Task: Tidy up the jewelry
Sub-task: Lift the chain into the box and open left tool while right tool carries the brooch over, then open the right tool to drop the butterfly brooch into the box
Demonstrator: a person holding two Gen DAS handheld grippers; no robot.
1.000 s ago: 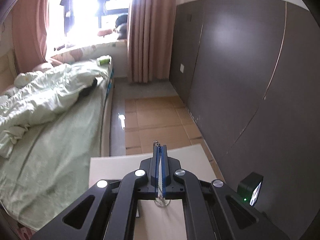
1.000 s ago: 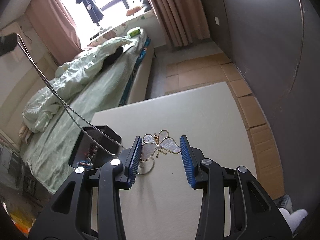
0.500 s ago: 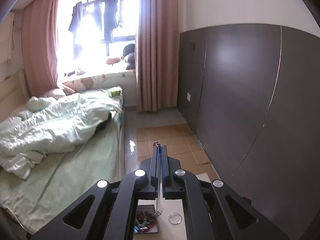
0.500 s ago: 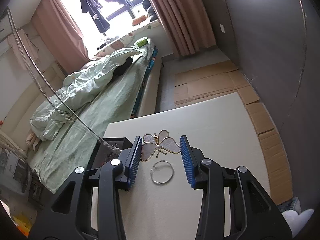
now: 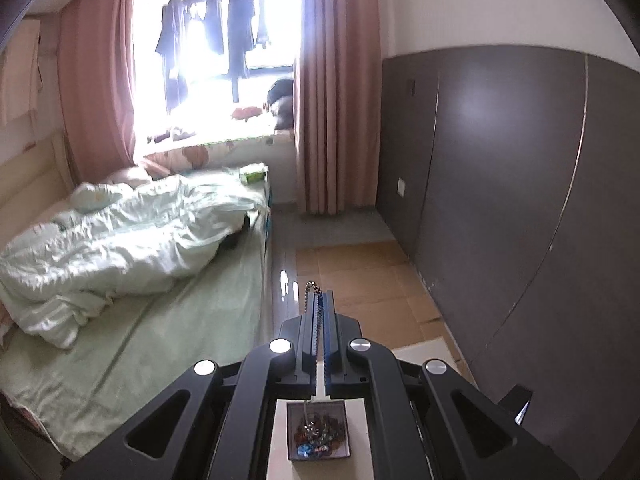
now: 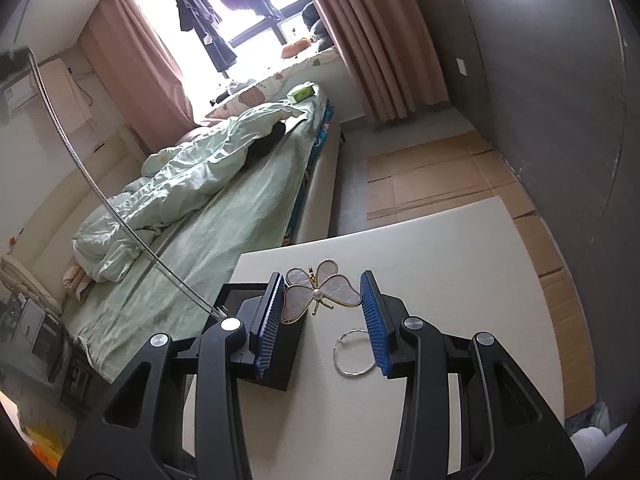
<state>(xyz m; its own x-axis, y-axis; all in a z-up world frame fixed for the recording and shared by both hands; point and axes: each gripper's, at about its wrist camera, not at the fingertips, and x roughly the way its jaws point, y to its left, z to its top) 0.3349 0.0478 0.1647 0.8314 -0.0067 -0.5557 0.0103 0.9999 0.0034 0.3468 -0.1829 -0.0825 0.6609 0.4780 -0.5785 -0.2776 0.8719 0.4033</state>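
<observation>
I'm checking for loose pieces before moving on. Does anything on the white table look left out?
Yes: a thin silver hoop lies alone on the white table, beside the black jewelry box rather than in it.

White table (image 6: 440, 248), black jewelry box (image 6: 280, 364) at left edge, silver hoop (image 6: 352, 354) beside it

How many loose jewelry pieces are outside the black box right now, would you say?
3: a butterfly brooch between the right gripper pads, a hoop on the table, a chain in the left gripper.
</observation>
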